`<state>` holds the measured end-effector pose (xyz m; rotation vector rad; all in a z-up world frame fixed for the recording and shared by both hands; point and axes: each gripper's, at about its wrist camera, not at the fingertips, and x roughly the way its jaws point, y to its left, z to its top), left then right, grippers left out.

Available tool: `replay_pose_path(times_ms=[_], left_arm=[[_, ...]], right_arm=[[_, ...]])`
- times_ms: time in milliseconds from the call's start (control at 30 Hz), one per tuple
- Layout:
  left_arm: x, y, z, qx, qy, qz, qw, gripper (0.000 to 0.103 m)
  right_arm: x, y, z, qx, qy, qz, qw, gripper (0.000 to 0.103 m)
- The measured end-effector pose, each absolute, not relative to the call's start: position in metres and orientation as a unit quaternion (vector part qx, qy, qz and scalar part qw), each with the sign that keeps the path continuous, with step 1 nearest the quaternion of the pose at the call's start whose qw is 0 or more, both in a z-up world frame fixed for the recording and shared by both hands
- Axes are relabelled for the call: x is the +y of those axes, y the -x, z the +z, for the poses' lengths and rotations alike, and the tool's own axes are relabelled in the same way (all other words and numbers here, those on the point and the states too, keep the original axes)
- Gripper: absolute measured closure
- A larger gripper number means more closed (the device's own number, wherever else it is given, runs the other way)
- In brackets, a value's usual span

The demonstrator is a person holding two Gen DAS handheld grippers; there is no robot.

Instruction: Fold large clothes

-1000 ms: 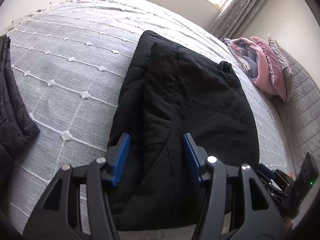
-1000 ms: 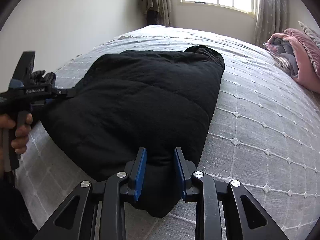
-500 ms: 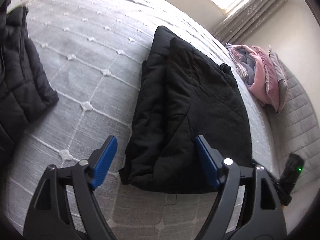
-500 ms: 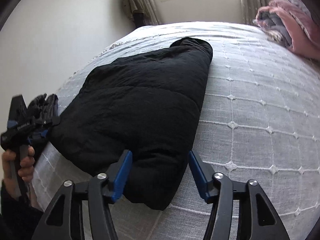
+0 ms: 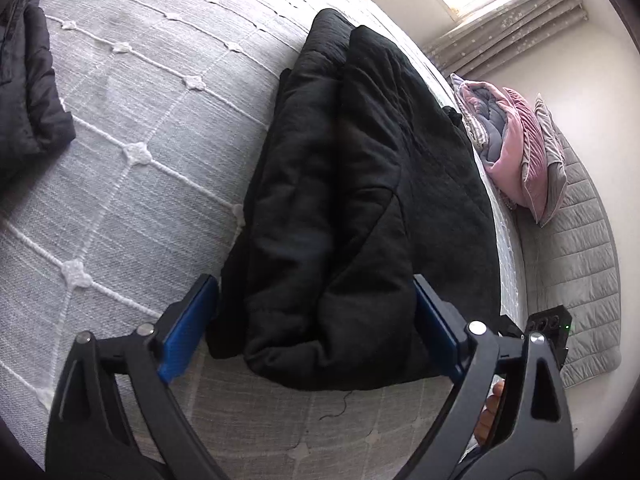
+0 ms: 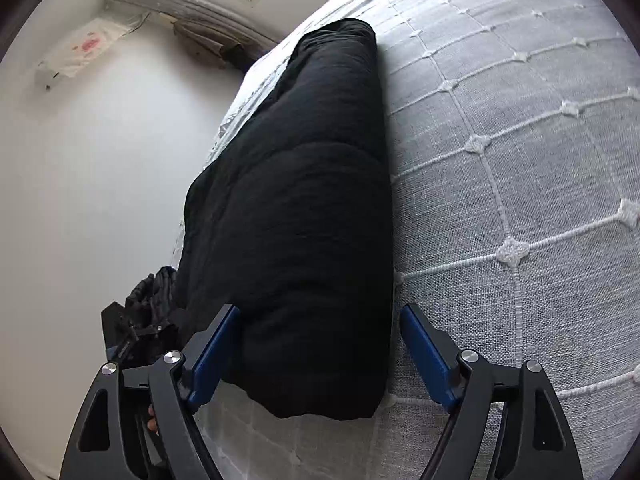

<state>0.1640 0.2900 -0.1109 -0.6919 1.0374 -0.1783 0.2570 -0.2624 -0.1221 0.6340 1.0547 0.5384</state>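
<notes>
left gripper (image 5: 316, 328): jaws opening, wide apart; the near end of the coat sits between the blue pads, no pad pressing on it, released.
right gripper (image 6: 320, 348): jaws opening too; coat end between them, the right pad clear of the cloth with bedspread showing in the gap, the left pad just beside the cloth. released.
pads (image 5: 188, 332): flat blue plates on black angular arms with silver bolts.
coat (image 5: 360, 184): black, puffy, quilted, matte; folded into a long thick bundle lying on the bed, running away from both grippers. rounded rolled end nearest, layered fold along its left side in the left view.
coat, right view (image 6: 304, 208): one smooth dark hump, stitching barely readable.
bedspread (image 5: 132, 128): pale grey weave, raised white cord in a diamond grid, small knots at the crossings.
thread (image 5: 340, 404): thin dark curl on the spread just before the coat end.
second garment (image 5: 28, 92): black, ribbed puffer cloth at the left edge, cut off by the frame.
pink bedding (image 5: 516, 148): soft pile of pink and grey by the far side, near the curtain (image 5: 516, 28).
mat (image 5: 576, 248): grey quilted, beside the bed; partly hidden by the gripper arm.
hard to make out: the dark clutter low left in the right view; fingers of a hand (image 5: 488, 412) just show behind the left gripper's arm.
open room: broad bare spread left of the coat in the left view, and right of it in the right view; bed edge close under the grippers.
</notes>
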Motion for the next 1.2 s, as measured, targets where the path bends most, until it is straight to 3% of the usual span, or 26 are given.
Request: replay_pose_path(times_ms=[167,267,400,533,733,967,1200], left_arm=[[0.284,-0.166,-0.111,0.481,0.321,-0.074,0.812,0.008],[0.28,-0.167,-0.11,0.478,0.316,-0.065,0.817,0.013],[0.277,-0.168,-0.107,0.471,0.306,-0.067,0.824,0.029],[0.266,-0.163,-0.094,0.45,0.279,-0.044,0.847,0.048],[0.242,-0.161,-0.069,0.419,0.242,-0.004,0.875,0.064],[0.214,-0.168,-0.048,0.396,0.257,-0.02,0.881,0.068],[0.136,-0.184,-0.022,0.347,0.243,-0.081,0.902,0.07]], right_arm=[[-0.259,-0.263,-0.131,0.486,-0.342,0.258,0.762,0.016],[-0.255,-0.264,-0.133,0.479,-0.344,0.254,0.766,0.015],[-0.243,-0.261,-0.134,0.468,-0.322,0.24,0.787,0.015],[-0.232,-0.258,-0.124,0.461,-0.281,0.231,0.809,0.026],[-0.218,-0.254,-0.093,0.44,-0.22,0.224,0.842,0.044],[-0.208,-0.261,-0.063,0.422,-0.108,0.198,0.878,0.05],[-0.22,-0.264,-0.013,0.37,-0.004,0.181,0.911,0.055]])
